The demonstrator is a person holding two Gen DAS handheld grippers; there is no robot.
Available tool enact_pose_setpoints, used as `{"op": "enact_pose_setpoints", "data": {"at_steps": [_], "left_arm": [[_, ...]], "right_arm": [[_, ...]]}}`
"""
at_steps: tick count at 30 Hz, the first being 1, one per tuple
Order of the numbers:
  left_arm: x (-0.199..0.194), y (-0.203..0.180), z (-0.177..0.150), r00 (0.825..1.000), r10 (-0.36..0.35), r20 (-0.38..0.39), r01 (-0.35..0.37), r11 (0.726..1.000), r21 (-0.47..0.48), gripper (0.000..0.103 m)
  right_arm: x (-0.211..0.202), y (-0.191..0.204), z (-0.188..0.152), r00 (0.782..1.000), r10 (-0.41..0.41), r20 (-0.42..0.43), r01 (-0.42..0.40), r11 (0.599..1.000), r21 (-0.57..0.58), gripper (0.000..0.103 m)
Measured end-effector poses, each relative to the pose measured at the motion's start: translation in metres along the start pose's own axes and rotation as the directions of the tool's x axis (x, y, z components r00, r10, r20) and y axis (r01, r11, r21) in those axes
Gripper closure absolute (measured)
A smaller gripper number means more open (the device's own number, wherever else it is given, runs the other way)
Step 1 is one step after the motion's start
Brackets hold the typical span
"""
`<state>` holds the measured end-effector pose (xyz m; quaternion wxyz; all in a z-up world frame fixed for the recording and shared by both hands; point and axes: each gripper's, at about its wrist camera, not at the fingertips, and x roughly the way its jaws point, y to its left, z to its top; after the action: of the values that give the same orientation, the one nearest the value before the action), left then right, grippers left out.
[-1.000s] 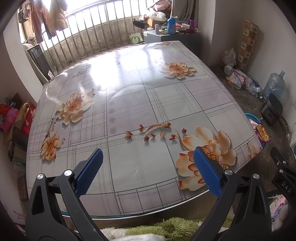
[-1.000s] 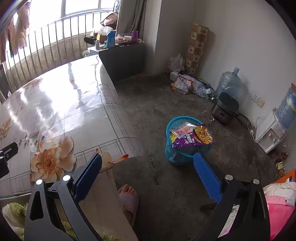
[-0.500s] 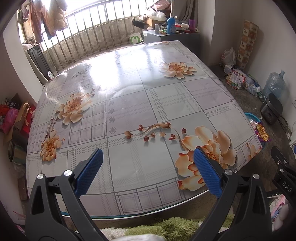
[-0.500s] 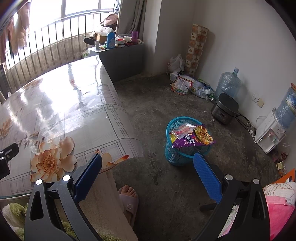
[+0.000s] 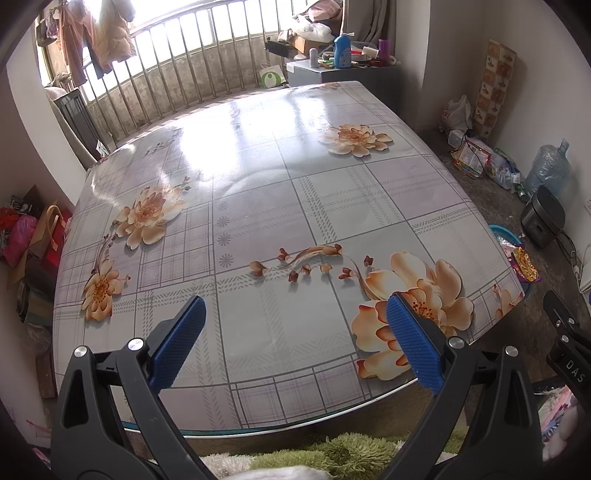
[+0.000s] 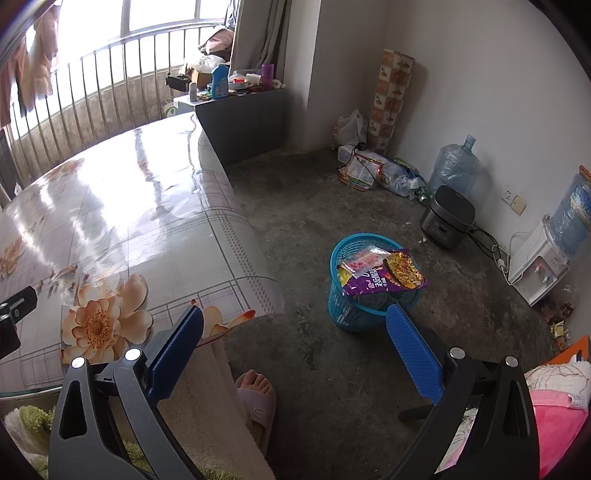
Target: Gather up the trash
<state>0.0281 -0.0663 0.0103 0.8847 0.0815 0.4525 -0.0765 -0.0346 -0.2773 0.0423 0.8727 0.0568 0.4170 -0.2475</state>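
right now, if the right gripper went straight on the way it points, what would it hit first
Probably the bare floor, just short of the blue basket. The right gripper is open and empty, aimed down between the table corner and the basket. Depth is hard to judge through the fisheye.

A lived-in room of a home.

A table (image 5: 280, 192) under a flowered cloth stands by a barred balcony with clothes (image 5: 96, 33) hung to dry; on the bare concrete floor sit a rice cooker (image 6: 447, 221), water jugs (image 6: 454, 168), a dispenser (image 6: 535, 266) and a wastebasket (image 6: 354, 314).
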Motion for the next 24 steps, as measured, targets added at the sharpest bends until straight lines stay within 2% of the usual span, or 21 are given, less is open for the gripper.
{"op": "enact_pose_setpoints", "data": {"at_steps": [24], "left_arm": [[-0.0002, 0.0001, -0.0001, 1.000, 0.000, -0.001, 0.000, 1.000, 0.000, 0.009]], "right_arm": [[-0.0030, -0.0006, 0.0026, 1.000, -0.005, 0.004, 0.005, 1.000, 0.002, 0.007]]}}
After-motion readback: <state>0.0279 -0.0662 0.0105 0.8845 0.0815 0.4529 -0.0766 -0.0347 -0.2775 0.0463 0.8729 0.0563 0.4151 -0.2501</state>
